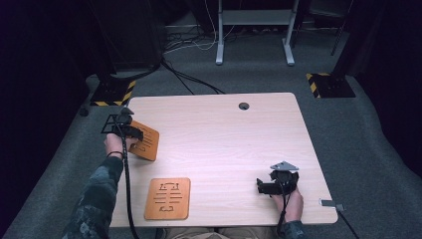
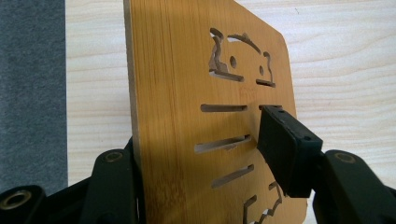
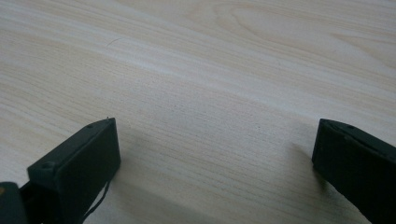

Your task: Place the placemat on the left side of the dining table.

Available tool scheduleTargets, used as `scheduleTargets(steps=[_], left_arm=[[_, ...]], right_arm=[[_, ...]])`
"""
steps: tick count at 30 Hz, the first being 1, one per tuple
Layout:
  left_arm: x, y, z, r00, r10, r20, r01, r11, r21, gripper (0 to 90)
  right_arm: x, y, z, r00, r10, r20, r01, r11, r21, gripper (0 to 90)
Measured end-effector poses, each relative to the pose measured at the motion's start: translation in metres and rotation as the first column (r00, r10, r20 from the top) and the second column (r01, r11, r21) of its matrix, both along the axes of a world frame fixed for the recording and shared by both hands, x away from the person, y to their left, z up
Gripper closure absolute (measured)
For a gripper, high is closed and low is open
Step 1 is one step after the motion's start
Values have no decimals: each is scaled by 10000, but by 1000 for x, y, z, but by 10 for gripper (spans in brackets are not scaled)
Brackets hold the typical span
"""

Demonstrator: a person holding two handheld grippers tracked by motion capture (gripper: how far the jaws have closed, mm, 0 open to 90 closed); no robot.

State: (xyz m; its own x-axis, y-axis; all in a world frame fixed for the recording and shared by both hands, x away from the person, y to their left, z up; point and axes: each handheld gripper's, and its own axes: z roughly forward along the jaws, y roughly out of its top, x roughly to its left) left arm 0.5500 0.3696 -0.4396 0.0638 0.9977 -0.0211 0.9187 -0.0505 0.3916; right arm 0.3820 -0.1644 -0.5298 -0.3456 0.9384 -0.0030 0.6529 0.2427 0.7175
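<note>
A thin orange wooden board (image 2: 187, 116) with cut-out slots and shapes stands tilted on edge between the jaws of my left gripper (image 2: 205, 140). The right pad (image 2: 285, 149) sits just off the board's face and the other jaw is behind its left edge, so the gripper is open around it. In the high view this board (image 1: 145, 143) is at the table's left side, by my left gripper (image 1: 130, 132). A second, similar board (image 1: 168, 198) lies flat near the front edge. My right gripper (image 1: 263, 186) rests at the front right, jaws wide open over bare wood (image 3: 215, 135).
The light wooden table (image 1: 224, 134) has a cable hole (image 1: 243, 106) at its far edge and a small metal clamp (image 1: 331, 203) at its front right corner. Grey carpet surrounds it, with striped stand bases (image 1: 114, 92) and a white desk frame (image 1: 254, 30) beyond.
</note>
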Motion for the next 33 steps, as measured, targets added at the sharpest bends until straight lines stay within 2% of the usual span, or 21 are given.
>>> scheduleTargets(steps=[2, 5, 6, 9, 17, 24, 25, 26, 33], left_arm=[[0, 4, -2, 10000, -20, -77, 19, 9999, -160, 433], [0, 7, -4, 10000, 68, 43, -66, 9993, -357, 429], [0, 8, -4, 10000, -26, -56, 24, 9995, -314, 427], [1, 9, -6, 10000, -48, -35, 47, 9994, -342, 416], [3, 13, -10, 10000, 71, -61, -75, 9985, -548, 387], [4, 12, -14, 9998, 84, -164, -92, 9987, -510, 346], [5, 12, -15, 10000, 25, -90, -29, 9989, -458, 340], [6, 12, -14, 9998, -51, -204, 44, 9994, -340, 335], [7, 9, -16, 9995, -47, -318, 44, 9999, -104, 294]], right_arm=[[0, 0, 0, 10000, -5, -1, 5, 10000, 5, 0], [0, 0, 0, 10000, -2, 0, 2, 10000, 4, 1], [0, 0, 0, 10000, -3, -2, 3, 10000, 4, 1], [0, 0, 0, 10000, -4, 0, 4, 10000, 3, 1], [0, 0, 0, 10000, -50, 3, 50, 10000, 20, 0], [0, 0, 0, 10000, -10, -7, 10, 10000, 0, 1], [0, 0, 0, 10000, -51, 6, 51, 10000, 22, 1], [0, 0, 0, 10000, -36, -1, 36, 10000, 12, 1], [0, 0, 0, 10000, -35, -2, 35, 10000, 12, 1]])
